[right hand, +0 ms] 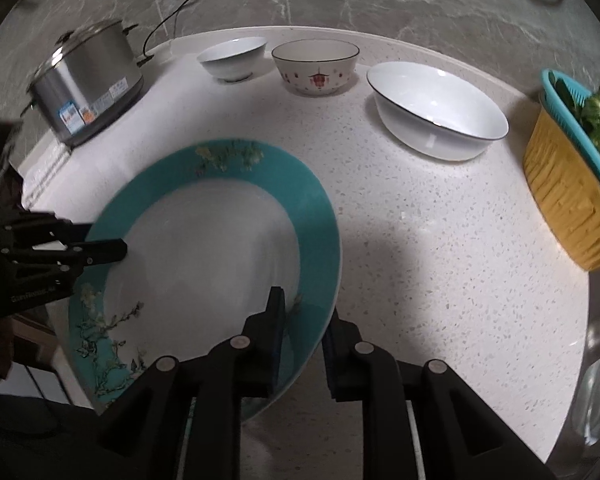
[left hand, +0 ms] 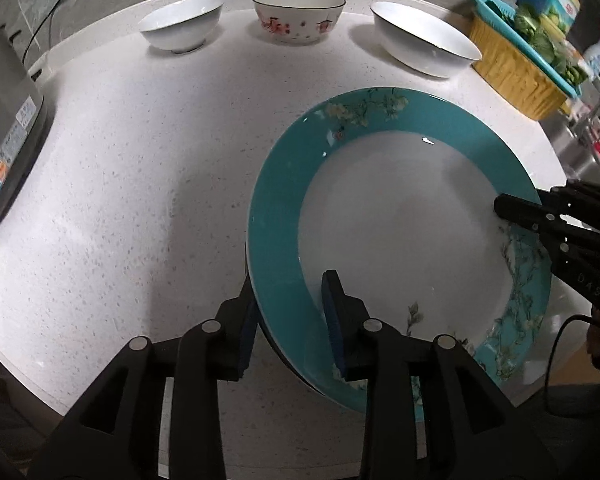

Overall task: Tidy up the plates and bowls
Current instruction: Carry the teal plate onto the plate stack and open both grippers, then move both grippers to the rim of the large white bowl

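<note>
Both grippers pinch the teal-rimmed plate (left hand: 400, 216): the left gripper (left hand: 290, 320) straddles its near-left rim, the right gripper (right hand: 302, 330) the opposite edge, over the speckled white counter (left hand: 140, 160). The plate is glossy, white-centred, with blossom sprigs. Behind stand three empty bowls (right hand: 315, 66). A steel pot (right hand: 88, 80) sits left; a yellow basket (right hand: 568, 196) holds greens.

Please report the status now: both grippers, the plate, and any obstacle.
Left gripper and right gripper each straddle the teal plate rim, opposite sides. Whether they are clamped, cannot tell. Three bowls in a row behind: small white bowl, flowered bowl, wide white bowl. Nothing blocking.
</note>
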